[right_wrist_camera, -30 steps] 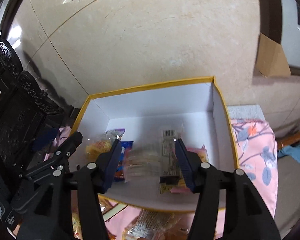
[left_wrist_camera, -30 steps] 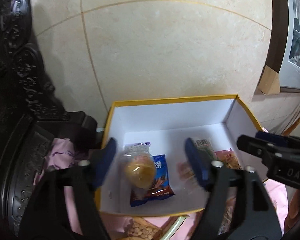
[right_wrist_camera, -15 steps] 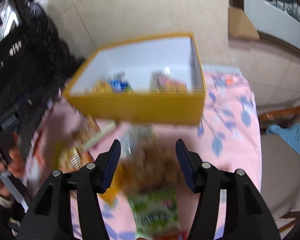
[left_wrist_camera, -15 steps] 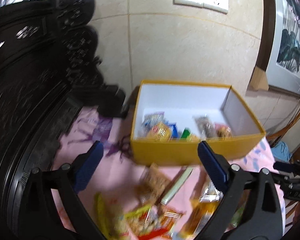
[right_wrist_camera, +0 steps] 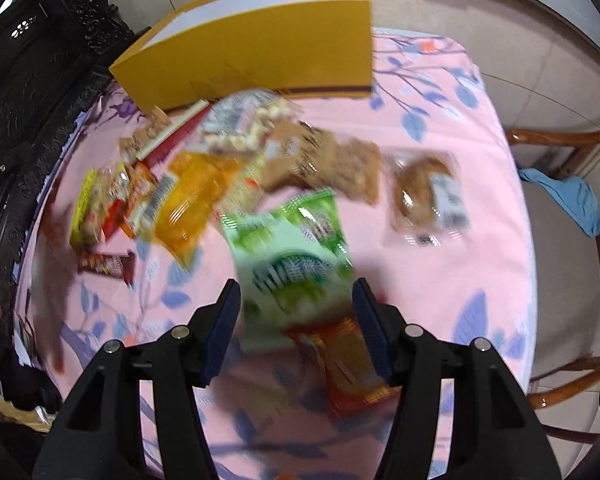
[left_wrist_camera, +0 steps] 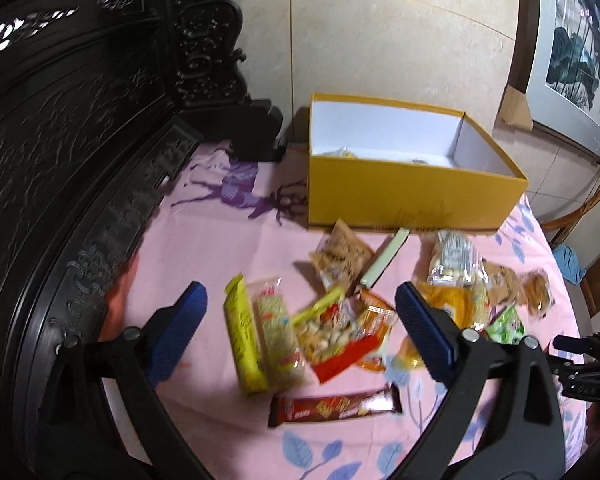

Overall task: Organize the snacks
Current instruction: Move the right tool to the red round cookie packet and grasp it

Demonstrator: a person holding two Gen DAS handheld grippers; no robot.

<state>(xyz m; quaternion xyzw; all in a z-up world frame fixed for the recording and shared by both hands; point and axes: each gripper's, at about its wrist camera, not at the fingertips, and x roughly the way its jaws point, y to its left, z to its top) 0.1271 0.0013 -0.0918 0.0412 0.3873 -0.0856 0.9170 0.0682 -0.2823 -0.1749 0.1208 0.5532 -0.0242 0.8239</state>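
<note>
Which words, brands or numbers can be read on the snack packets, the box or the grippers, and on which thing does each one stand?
None reads whole.
Green packet: large white characters, too blurred.
Brown bar: yellow print, too small.
Yellow box: faint mark on its front, unreadable.
Right gripper, seen from the left wrist: white letters, unclear.
Other packets: print smeared by motion.

Snack packets lie scattered on the tablecloth before the box, which stands against the wall.
</note>
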